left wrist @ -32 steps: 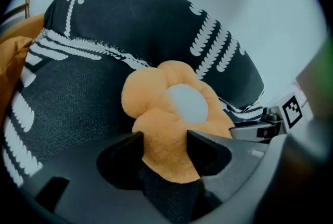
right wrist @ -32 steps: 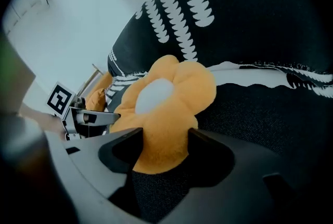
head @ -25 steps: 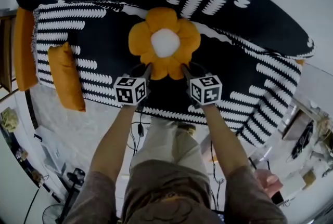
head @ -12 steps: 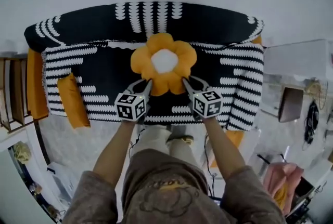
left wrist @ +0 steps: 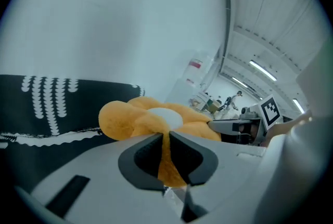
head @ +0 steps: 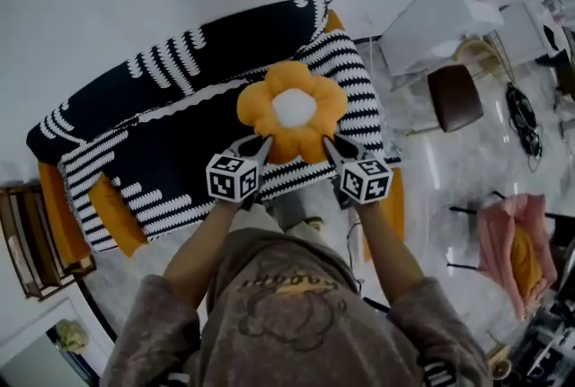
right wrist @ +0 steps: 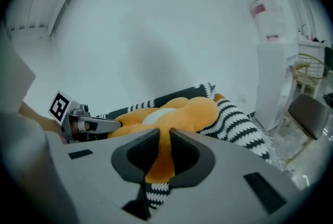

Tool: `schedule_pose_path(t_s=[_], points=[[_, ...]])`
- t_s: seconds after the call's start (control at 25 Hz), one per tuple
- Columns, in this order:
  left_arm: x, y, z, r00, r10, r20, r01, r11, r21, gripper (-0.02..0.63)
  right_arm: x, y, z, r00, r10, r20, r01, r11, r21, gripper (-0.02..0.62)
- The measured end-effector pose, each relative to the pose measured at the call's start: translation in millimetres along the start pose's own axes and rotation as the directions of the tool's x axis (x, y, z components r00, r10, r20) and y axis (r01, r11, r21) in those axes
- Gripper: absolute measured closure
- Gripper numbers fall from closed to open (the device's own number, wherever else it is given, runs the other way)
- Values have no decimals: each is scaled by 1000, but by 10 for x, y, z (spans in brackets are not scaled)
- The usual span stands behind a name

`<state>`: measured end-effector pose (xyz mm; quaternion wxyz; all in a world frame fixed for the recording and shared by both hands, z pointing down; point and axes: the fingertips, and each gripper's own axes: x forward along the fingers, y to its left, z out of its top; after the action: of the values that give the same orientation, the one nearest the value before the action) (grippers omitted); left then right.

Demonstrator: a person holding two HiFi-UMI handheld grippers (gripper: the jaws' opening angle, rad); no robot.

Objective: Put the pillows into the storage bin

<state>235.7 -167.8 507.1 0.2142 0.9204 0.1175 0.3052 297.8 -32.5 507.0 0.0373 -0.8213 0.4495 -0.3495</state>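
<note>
Your left gripper (left wrist: pixel 165 154) has its jaws pinched almost together on a lower petal of the orange, flower-shaped plush pillow with a white centre (head: pixel 292 107). Your right gripper (right wrist: pixel 163 154) is clamped the same way on the petal at the opposite side. The pillow hangs between the two, face up, in front of your chest. From the head view it appears to be lifted clear of the sofa draped in a black cover with white stripes (head: pixel 171 138), not resting on it.

A long orange cushion (head: pixel 115 213) lies at the sofa's left end, untouched, so at least one more pillow is left to collect.

You are in the carrying step: one pillow gripped and raised, not yet delivered. No view shows anything I can firmly call the storage bin, so first find it. Then bring both hands over its opening together, keeping the pillow level so that neither petal slips out. Let go with both grippers only once the pillow is above the bin.
</note>
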Motion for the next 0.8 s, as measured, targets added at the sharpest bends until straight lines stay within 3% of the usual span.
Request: schedule_pose_path(t_s=[0.12, 0.24, 0.52, 0.8], points=[[244, -770, -33, 995, -89, -39, 92, 993, 70, 578, -795, -362, -88, 994, -86, 64, 83, 996, 46, 540], [464, -1536, -160, 979, -178, -97, 191, 971, 142, 578, -1578, -689, -259, 975, -181, 128, 169, 981, 98, 540], [954, -3229, -796, 922, -316, -224, 370, 889, 270, 578, -3255, -1378, -999, 903, -369, 222, 321, 920, 226, 540], [1476, -4471, -1392, 812, -410, -415, 554, 766, 327, 578, -4398, -1928, -1734, 794, -560, 236, 436, 796, 420, 539]])
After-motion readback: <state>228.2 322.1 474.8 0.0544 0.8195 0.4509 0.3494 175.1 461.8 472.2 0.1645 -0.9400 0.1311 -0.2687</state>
